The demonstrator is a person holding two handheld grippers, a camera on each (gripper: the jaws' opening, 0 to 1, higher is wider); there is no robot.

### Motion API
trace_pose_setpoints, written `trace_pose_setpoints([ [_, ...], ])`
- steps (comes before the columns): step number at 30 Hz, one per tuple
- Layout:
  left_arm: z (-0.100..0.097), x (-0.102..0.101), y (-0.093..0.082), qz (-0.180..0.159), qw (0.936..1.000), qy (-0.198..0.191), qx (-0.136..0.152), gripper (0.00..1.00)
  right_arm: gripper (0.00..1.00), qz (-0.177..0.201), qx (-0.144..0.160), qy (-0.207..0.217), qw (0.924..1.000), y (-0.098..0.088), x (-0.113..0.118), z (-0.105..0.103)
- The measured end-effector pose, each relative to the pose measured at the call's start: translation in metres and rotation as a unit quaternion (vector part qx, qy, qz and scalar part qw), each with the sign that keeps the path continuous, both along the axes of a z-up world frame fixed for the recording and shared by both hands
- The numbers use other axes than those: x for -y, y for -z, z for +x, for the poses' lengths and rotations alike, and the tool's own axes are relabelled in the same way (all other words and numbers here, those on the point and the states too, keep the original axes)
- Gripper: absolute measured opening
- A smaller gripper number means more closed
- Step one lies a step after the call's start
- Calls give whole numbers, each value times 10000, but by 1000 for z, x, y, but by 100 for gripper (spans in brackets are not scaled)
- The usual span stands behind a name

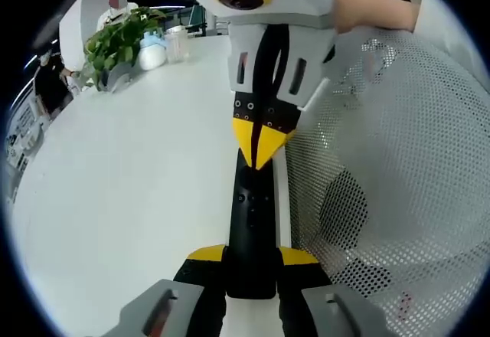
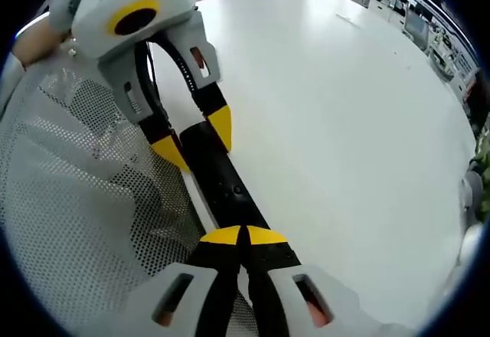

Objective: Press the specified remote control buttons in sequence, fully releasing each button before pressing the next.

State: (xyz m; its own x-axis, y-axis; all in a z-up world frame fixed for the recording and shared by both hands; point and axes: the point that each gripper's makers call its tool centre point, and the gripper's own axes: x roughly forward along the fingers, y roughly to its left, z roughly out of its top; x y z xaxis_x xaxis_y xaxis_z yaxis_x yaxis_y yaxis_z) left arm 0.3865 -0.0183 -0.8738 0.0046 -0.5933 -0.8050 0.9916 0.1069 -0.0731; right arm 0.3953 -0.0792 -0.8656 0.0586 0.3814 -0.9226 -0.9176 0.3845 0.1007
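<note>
A long black remote control (image 1: 251, 226) lay on the white table (image 1: 122, 199) in the centre of the left gripper view, running from bottom centre upward. The left gripper (image 1: 251, 256) clenched the remote's near end, its yellow-tipped jaws pressed against either side. At the far end, the right gripper (image 1: 262, 144) came down from the top of the frame, jaws pinched together, its yellow tips on the remote's upper face. A white perforated mesh surface (image 1: 398, 168) lay just beside the remote on the right. A potted green plant (image 1: 115, 42) and a bottle (image 1: 151, 50) stood at upper left.

In the right gripper view, the closed tips of the right gripper (image 2: 243, 236) rested on the remote control (image 2: 222, 180), while the left gripper (image 2: 195, 134) gripped its other end at upper left.
</note>
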Motion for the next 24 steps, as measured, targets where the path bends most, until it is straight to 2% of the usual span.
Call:
trace_pose_setpoints([
  [8,0,0,0,-1,10000,1,4,24,0,-13,33,33,10000,0,0,3],
  [10,0,0,0,4,10000,20,10,24,0,-134,274,-35,9995,1,2,11],
  [24,0,0,1,-33,10000,-12,-33,24,0,10,145,-36,9999,0,-2,8],
])
